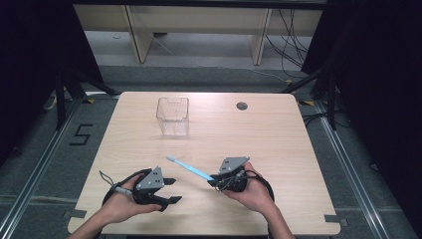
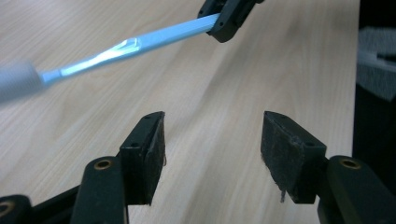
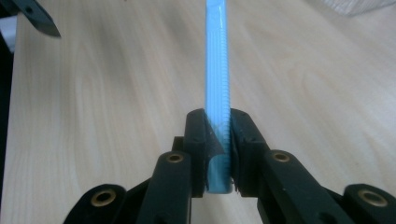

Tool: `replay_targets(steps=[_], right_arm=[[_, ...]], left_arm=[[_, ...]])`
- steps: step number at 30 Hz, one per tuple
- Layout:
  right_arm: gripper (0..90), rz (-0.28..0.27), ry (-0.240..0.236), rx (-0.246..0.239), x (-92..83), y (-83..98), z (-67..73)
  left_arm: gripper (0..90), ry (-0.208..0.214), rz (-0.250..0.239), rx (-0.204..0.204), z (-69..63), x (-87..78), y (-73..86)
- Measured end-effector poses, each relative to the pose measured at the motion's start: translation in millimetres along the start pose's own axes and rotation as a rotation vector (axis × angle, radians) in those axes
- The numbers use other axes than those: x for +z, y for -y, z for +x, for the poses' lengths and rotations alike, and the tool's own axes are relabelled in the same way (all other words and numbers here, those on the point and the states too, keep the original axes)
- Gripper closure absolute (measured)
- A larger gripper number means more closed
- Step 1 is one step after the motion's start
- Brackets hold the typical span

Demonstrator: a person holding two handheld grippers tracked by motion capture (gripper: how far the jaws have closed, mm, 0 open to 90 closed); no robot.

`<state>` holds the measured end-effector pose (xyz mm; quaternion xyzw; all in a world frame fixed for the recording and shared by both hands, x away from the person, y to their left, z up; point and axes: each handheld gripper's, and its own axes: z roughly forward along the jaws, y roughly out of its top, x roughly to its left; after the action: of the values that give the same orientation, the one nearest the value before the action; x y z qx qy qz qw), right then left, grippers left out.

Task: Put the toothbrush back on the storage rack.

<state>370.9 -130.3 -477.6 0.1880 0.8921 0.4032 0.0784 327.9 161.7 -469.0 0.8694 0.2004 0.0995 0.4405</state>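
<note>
The right claw (image 1: 213, 180) is gripping a light blue toothbrush (image 1: 188, 167) by the end of its handle. In the right gripper view the two black jaws are pressing on either side of the ribbed blue handle (image 3: 217, 84), which is running straight up and away from them over the pale wood. In the high view the toothbrush is sticking out from the claw toward the left and slightly away from the person, its whitish head at the far tip, above the table (image 1: 278, 139) near the middle of its front half. Whether the head is touching the wood cannot be told.

The left claw (image 1: 171, 190) is sitting at the front left of the table, apart from the toothbrush, with its jaws standing wide and nothing between them. In the left gripper view its two pads (image 2: 155, 154) are gaping over bare wood, while the blue handle (image 2: 140, 42) is crossing the top of the picture, held at its end by the other claw (image 2: 229, 16).

A clear plastic container (image 1: 173, 116) is standing upright toward the far side of the table, well apart from both claws. A round grommet hole (image 1: 242, 105) is lying near the far edge.

The one piece of writing that can be read is a black "5" (image 1: 81, 134) marked on the floor to the left of the table. No brand or label is readable on the toothbrush or the container.
</note>
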Motion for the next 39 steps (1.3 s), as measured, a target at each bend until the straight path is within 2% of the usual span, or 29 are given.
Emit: replay_targets(steps=[1, 2, 3, 4, 6, 7, 9, 11, 12, 13, 14, 15, 17, 18, 19, 20, 22, 26, 28, 30, 32, 33, 34, 36, 38, 39], right_arm=[[79.0, 0.0, 0.0, 0.0, 0.0, 0.0, 0.0], [79.0, -0.035, 0.02, 0.005, -0.8, -1.0, 0.0], [79.0, -0.043, 0.03, 0.007, -2.2, -1.9, 0.1], [79.0, -0.062, 0.035, 0.004, -2.1, -2.3, 0.0], [79.0, -0.075, 0.045, 0.01, -2.6, -2.6, 0.2], [79.0, -0.104, 0.061, 0.022, -3.4, -3.0, 0.5], [79.0, -0.142, 0.078, 0.019, -3.6, -3.4, -0.2], [79.0, -0.166, 0.088, 0.039, -4.3, -3.4, 0.8], [79.0, -0.191, 0.108, 0.025, -3.7, -3.4, -0.1], [79.0, -0.191, 0.108, 0.025, -3.7, -3.4, -0.1], [79.0, -0.21, 0.112, 0.035, -3.7, -3.0, 0.6], [79.0, -0.216, 0.114, 0.035, -3.7, -2.8, 0.9], [79.0, -0.224, 0.108, 0.06, -3.0, -2.4, 2.4], [79.0, -0.25, 0.131, 0.029, -2.4, -2.3, 0.8], [79.0, -0.25, 0.121, 0.055, -2.9, -2.1, 2.4], [79.0, -0.258, 0.122, 0.057, -3.0, -2.1, 2.4], [79.1, -0.27, 0.115, 0.082, -2.7, -2.3, 4.3], [79.1, -0.302, 0.131, 0.088, -2.9, -3.0, 4.9], [79.1, -0.35, 0.154, 0.072, -2.7, -4.3, 3.8], [79.1, -0.364, 0.133, 0.105, -1.1, -4.7, 5.8], [79.1, -0.382, 0.14, 0.118, 0.3, -4.8, 7.3], [79.1, -0.375, 0.158, 0.115, -0.2, -4.7, 8.1], [79.1, -0.394, 0.184, 0.09, 0.6, -4.7, 7.2], [79.1, -0.395, 0.186, 0.078, 0.5, -4.9, 6.5], [79.1, -0.416, 0.159, 0.093, 4.3, -5.9, 8.1], [79.1, -0.409, 0.168, 0.091, 4.0, -6.3, 8.6]], left_arm=[[39.9, 0.0, 0.0, 0.0, 0.0, 0.0, 0.0], [39.9, -0.006, -0.039, -0.048, 3.3, 1.4, 4.4], [39.8, -0.019, -0.046, -0.066, 5.0, 1.3, 6.2], [39.6, -0.019, -0.046, -0.066, 5.0, 1.3, 6.2], [39.4, -0.03, -0.064, -0.103, 8.4, 1.5, 8.6], [38.8, -0.053, -0.077, -0.122, 11.5, 1.3, 10.5], [38.2, -0.068, -0.103, -0.158, 14.0, 1.8, 11.8], [36.7, -0.073, -0.114, -0.166, 16.2, 1.8, 12.5], [36.2, -0.084, -0.145, -0.197, 19.5, 2.2, 13.2], [36.1, -0.084, -0.145, -0.197, 19.5, 2.2, 13.2], [35.8, -0.095, -0.171, -0.225, 22.3, 2.7, 13.4], [35.6, -0.101, -0.18, -0.234, 23.6, 2.8, 12.9], [35.3, -0.106, -0.205, -0.243, 26.3, 3.3, 11.6], [35.2, -0.114, -0.208, -0.247, 27.1, 2.8, 10.4], [35.1, -0.114, -0.208, -0.247, 27.1, 2.8, 10.4], [35.0, -0.107, -0.238, -0.258, 29.3, 3.5, 8.2], [34.7, -0.115, -0.249, -0.271, 30.5, 3.4, 5.7], [34.6, -0.11, -0.278, -0.293, 32.3, 5.0, 2.1], [34.6, -0.096, -0.315, -0.311, 34.6, 8.1, -2.3], [34.6, -0.101, -0.313, -0.316, 36.0, 8.9, -5.3], [35.0, -0.098, -0.328, -0.329, 37.2, 10.2, -8.4], [35.0, -0.093, -0.335, -0.332, 37.7, 10.6, -9.9], [35.3, -0.089, -0.346, -0.342, 38.0, 11.0, -11.7], [36.0, -0.083, -0.354, -0.344, 38.8, 11.0, -13.4], [36.9, -0.072, -0.38, -0.359, 40.9, 11.8, -18.6], [37.6, -0.056, -0.399, -0.366, 41.9, 12.8, -20.3]])
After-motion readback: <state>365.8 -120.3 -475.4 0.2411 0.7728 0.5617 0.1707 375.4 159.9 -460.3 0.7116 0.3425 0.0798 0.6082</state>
